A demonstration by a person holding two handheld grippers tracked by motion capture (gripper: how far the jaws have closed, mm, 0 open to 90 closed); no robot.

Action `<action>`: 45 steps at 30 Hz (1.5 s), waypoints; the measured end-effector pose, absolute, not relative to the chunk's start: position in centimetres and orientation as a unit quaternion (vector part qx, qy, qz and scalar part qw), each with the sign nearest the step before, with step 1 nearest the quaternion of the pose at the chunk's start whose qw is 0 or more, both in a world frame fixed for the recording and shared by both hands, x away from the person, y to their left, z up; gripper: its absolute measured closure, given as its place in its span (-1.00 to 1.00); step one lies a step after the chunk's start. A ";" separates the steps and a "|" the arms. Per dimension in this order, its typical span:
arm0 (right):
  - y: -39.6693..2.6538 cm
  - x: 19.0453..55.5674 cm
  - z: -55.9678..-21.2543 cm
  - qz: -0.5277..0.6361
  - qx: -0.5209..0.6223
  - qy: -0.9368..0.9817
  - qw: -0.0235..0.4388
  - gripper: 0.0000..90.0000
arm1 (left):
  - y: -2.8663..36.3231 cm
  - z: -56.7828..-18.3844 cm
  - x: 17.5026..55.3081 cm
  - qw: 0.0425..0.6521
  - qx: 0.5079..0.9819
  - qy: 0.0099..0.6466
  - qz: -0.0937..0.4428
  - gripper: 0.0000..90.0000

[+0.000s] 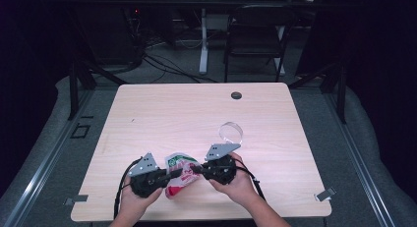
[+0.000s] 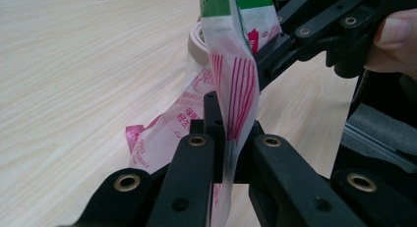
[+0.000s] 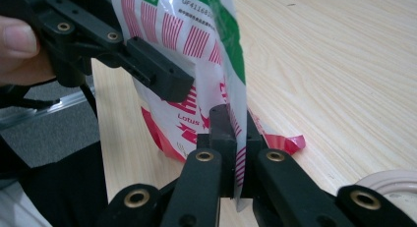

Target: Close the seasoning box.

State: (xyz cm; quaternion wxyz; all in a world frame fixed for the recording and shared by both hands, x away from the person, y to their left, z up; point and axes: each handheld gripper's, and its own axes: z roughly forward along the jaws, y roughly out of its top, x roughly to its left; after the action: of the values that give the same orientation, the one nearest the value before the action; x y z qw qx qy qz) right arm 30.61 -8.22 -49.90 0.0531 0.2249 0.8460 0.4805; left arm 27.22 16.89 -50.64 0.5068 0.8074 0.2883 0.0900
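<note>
One wooden table [image 1: 162, 109] took up most of the high view, the biggest thing there, with one dark round plug [image 1: 236, 95] set into its top toward twelve o'clock. One folding chair [image 1: 258, 33] stood on the floor beyond the far edge. Two hands came in from six o'clock, each carrying one gripper. One plastic packet [image 1: 180, 174], white with red stripes and a green band, was held up between them near the six o'clock edge, its lower end trailing toward the tabletop; whether it touched the wood I could not tell from the high view. The left gripper [image 1: 173, 173] was clamped on the packet's edge at about seven o'clock on the table; in the left gripper view its two black jaws pinched the film [image 2: 236, 99] tight. The right gripper [image 1: 195, 170] sat just past six o'clock, and its jaws were likewise closed on the packet [image 3: 196, 50], as the right gripper view showed. One roll of tape [image 1: 231, 132], the smallest thing of note, lay flat near the table's middle, at roughly one o'clock from the right gripper.
</note>
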 end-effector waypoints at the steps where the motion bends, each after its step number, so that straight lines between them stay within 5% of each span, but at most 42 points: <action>1: -8.2 30.6 -49.9 0.481 0.225 0.846 0.053 1.00 | 16.9 -50.6 27.2 0.507 0.807 0.288 0.090 0.99; 14: -7.6 30.6 -49.7 0.484 0.234 0.841 0.059 1.00 | 17.5 -50.5 26.8 0.505 0.801 0.294 0.126 0.87; 20: -7.2 30.8 -49.5 0.481 0.232 0.843 0.059 1.00 | 17.6 -50.5 26.5 0.512 0.783 0.317 0.155 0.42; 24: -7.1 30.7 -49.4 0.482 0.230 0.843 0.064 1.00 | 17.8 -50.7 26.2 0.513 0.776 0.335 0.150 0.30; 31: -7.1 30.7 -49.5 0.486 0.230 0.841 0.062 1.00 | 17.7 -52.9 26.1 0.487 0.786 0.360 0.127 -0.34; 37: -7.2 30.8 -49.6 0.488 0.226 0.841 0.058 1.00 | 17.0 -54.6 26.2 0.438 0.810 0.363 0.145 -0.38; 45: -7.3 30.8 -49.7 0.493 0.227 0.838 0.058 1.00 | 17.2 -56.3 27.3 0.440 0.805 0.384 0.102 -0.34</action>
State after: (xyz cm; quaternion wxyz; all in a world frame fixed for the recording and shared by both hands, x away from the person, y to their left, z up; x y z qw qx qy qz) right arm 30.76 -7.31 -49.70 0.0579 0.2269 0.8378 0.4932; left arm 27.34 17.23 -56.31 0.4396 0.8055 0.3841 0.1023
